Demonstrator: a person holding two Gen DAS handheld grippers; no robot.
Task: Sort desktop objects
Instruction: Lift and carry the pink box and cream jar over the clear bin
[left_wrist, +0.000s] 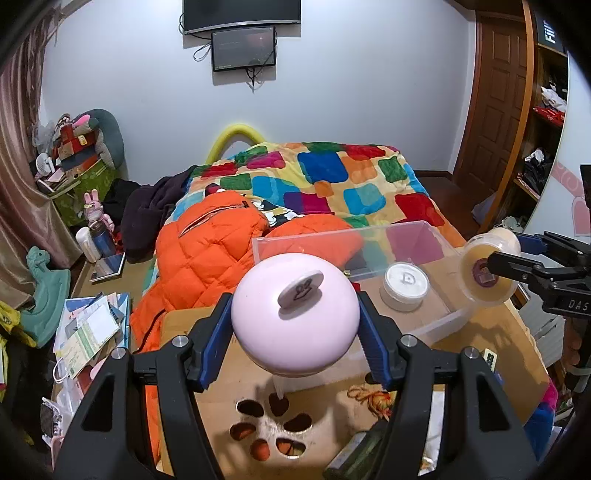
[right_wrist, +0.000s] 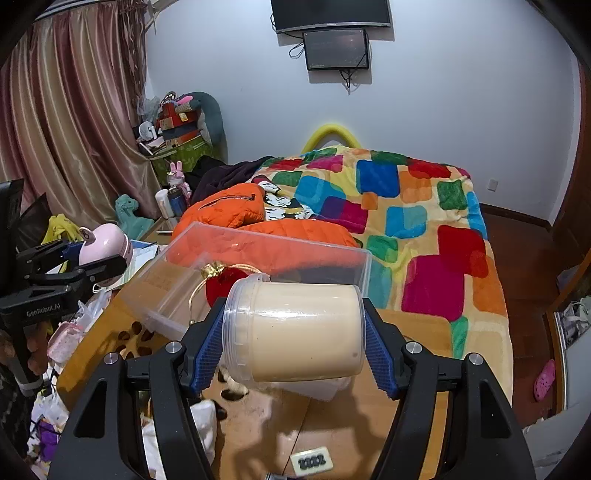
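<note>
Cardboard desk (left_wrist: 480, 343), clear bin (left_wrist: 424, 236) at bed (left_wrist: 369, 177); my left gripper (left_wrist: 295, 321) grips pink case (left_wrist: 295, 314), right gripper (right_wrist: 295, 332) grips jar (right_wrist: 295, 328).

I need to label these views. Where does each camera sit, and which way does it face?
Left wrist: sits behind the left gripper, facing the bed; its pads clamp the pink round object.
Right wrist: sits behind the right gripper, same direction; it clamps the cream jar.
Shared: the clear plastic bin, and each view shows the other gripper.
</note>
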